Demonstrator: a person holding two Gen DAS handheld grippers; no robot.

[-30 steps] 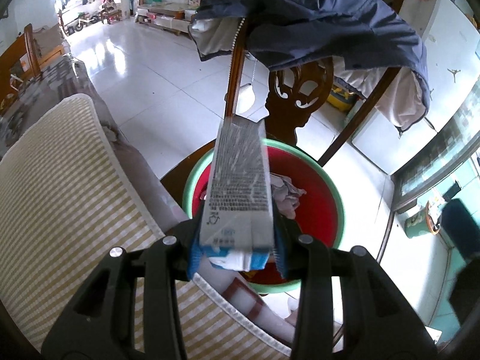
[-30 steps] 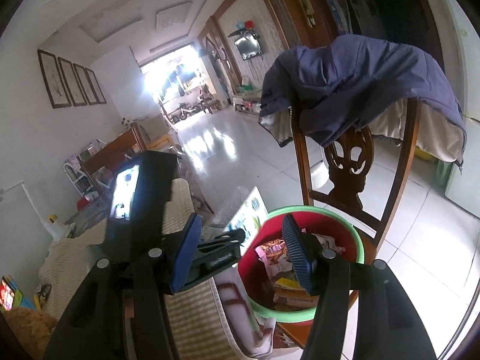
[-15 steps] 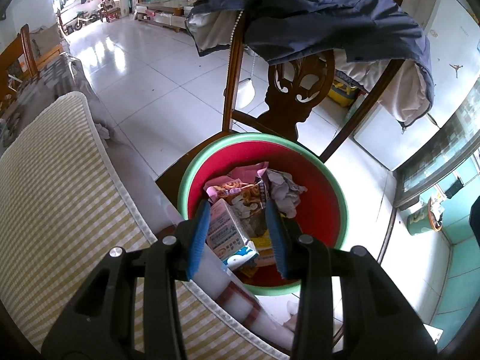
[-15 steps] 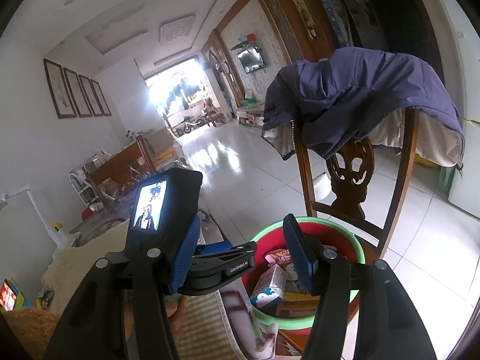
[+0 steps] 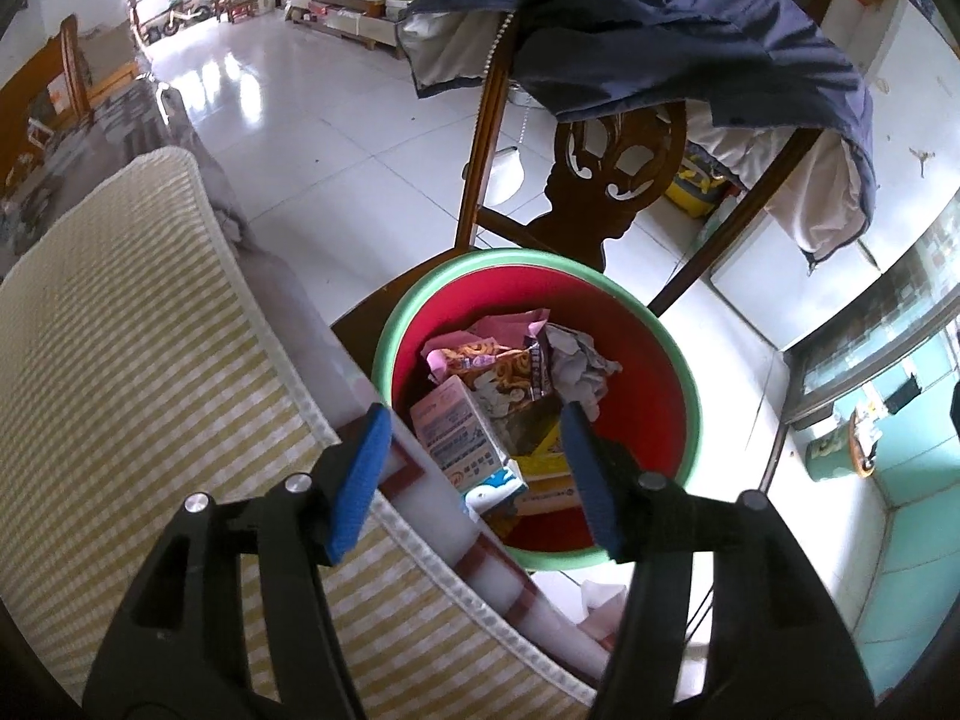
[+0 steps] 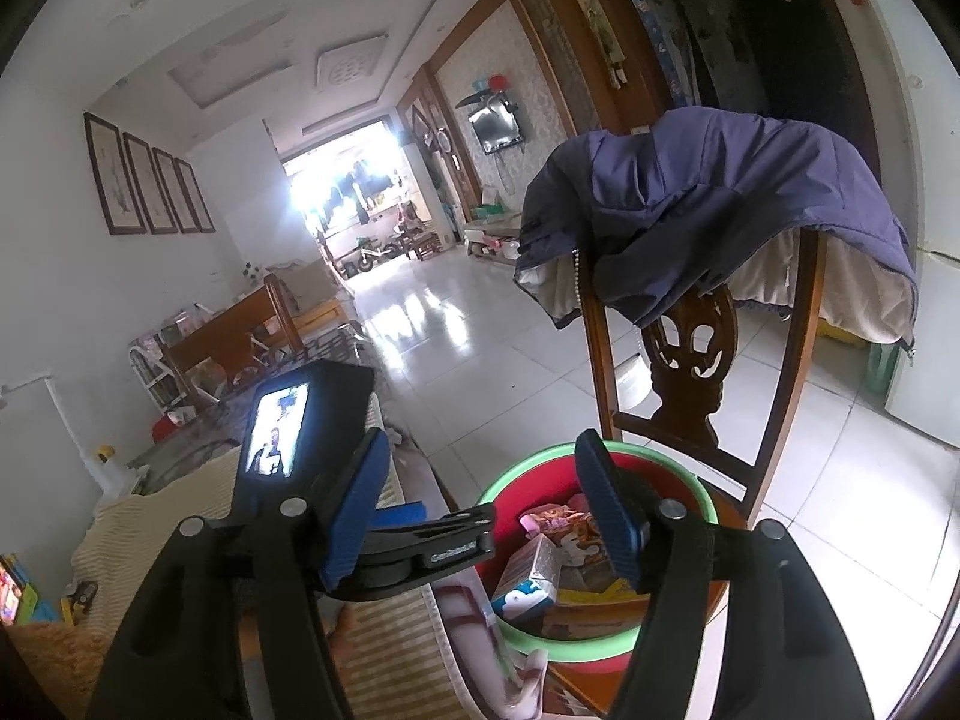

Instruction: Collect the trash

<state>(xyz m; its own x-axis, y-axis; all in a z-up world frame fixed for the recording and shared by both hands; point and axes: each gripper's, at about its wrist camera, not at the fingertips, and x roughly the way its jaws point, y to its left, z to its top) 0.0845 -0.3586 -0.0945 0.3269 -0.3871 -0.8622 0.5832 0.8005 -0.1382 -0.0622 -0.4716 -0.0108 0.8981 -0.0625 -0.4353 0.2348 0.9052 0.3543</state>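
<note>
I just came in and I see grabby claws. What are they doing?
Someone is picking up trash with two hand-held grippers. The left gripper hangs over the red basin on the chair, jaws opening, nothing between them. A small carton lies in the basin with wrappers and paper. The right gripper is empty too.

We see a red basin (image 5: 648, 372) with green rim, a navy jacket (image 5: 690, 30) above it (cream lining), yellow-striped cloth (image 5: 120, 372) beside it.

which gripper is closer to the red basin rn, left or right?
Left. The left gripper hangs right over the red basin, jaws opening with nothing between them, above the carton. The right gripper sits further back, behind the left one.
</note>
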